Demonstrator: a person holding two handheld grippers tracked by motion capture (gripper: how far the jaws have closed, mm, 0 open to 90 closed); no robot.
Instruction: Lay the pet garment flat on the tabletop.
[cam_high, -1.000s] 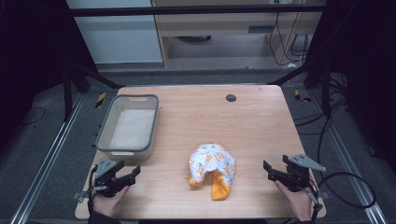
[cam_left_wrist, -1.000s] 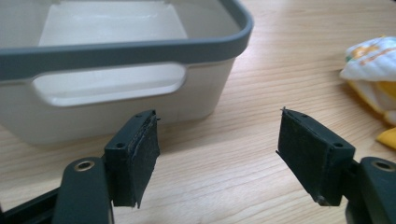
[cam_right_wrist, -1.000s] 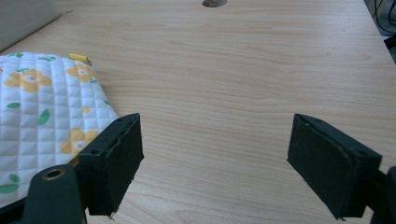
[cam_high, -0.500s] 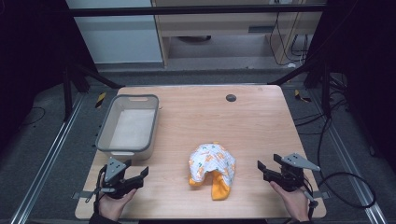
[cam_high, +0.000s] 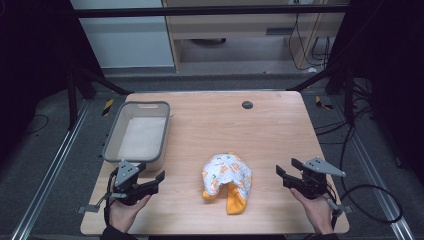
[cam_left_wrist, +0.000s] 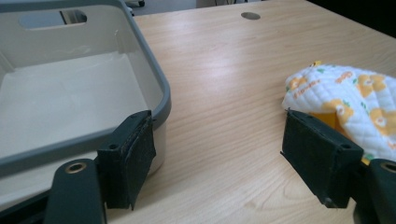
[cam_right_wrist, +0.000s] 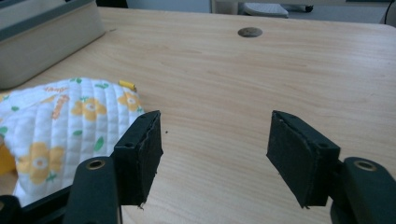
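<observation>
A crumpled white quilted cloth (cam_high: 227, 181) with orange flowers and an orange lining lies on the wooden table, near its front edge. My left gripper (cam_high: 156, 182) hovers to its left, in front of the grey bin (cam_high: 165, 131), and points toward the cloth. Its jaws have just been opening and stand open with only bare table between them (cam_left_wrist: 217, 154); the cloth (cam_left_wrist: 355, 98) lies behind its right jaw. My right gripper (cam_high: 284, 175) sits to the right of the cloth. Its jaws have just been closing a little but are still open (cam_right_wrist: 215, 154) with nothing between them. The cloth (cam_right_wrist: 60, 121) lies off its left jaw.
The grey bin (cam_left_wrist: 154, 74) stands empty at the left of the table, with a handle slot in its far wall; its corner shows as the grey bin (cam_right_wrist: 46, 37). A round cable hole (cam_high: 247, 105) sits near the far edge. Black frame bars and cables surround the table.
My left gripper has lifted and moved right, toward the cloth. The right gripper has edged slightly left. The cloth and bin have not moved.
</observation>
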